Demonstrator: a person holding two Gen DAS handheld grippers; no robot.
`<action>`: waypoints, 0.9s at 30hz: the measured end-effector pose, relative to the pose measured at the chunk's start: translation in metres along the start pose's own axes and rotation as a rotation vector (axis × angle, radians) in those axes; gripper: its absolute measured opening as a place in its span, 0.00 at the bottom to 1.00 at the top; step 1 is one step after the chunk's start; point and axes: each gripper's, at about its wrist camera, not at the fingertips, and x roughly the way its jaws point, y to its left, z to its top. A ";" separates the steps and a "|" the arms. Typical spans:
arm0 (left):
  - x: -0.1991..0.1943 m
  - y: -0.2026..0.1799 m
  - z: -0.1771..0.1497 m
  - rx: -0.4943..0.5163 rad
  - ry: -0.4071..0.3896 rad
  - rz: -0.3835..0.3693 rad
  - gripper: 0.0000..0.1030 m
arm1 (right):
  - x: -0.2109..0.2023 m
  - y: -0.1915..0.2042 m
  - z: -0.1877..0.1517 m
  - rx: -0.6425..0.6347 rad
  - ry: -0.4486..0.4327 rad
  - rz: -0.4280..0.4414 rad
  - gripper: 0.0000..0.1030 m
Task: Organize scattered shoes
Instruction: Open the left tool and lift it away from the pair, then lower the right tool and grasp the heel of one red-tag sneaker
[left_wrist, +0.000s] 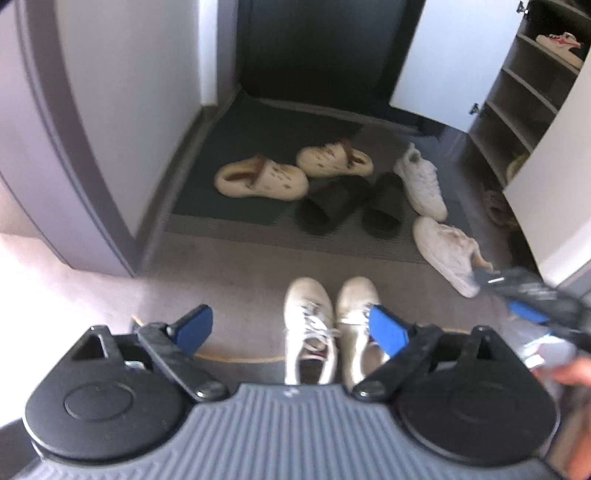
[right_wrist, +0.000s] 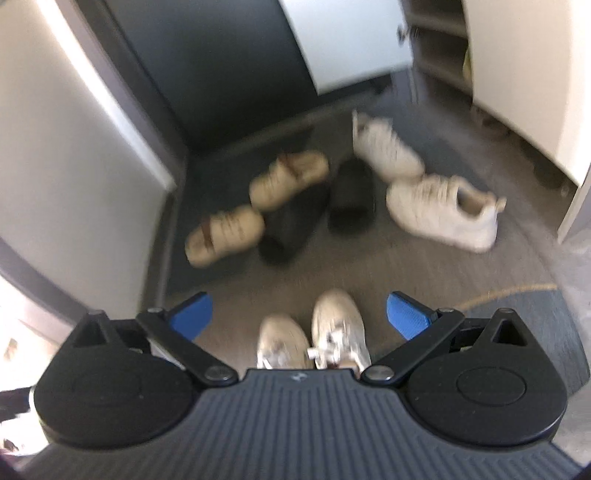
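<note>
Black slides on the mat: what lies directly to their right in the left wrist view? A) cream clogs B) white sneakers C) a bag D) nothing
B: two white sneakers lie right of the black slides, toward the open shoe cabinet; the cream clogs sit on the left.

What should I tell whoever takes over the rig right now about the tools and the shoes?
Left tool: open, holding nothing, above the laced white pair standing side by side on the floor nearest you.
Right tool: open, holding nothing.
Still scattered: two cream clogs on the dark mat, two black slides beside them, two white sneakers lying apart nearer the open shoe cabinet.
Done: the white pair is lined up; one light shoe with red trim sits on an upper cabinet shelf.
Left: pair up or shelve the clogs, slides and white sneakers.
</note>
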 end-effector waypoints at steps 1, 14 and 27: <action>-0.005 0.002 0.000 -0.005 -0.017 0.000 0.91 | 0.017 0.003 -0.003 -0.017 0.019 0.002 1.00; -0.015 0.024 0.005 -0.016 -0.109 0.057 0.99 | 0.172 -0.030 -0.086 -0.127 0.199 -0.091 1.00; -0.015 0.017 -0.001 -0.030 -0.041 -0.084 0.99 | 0.221 -0.057 -0.110 -0.170 0.220 -0.040 1.00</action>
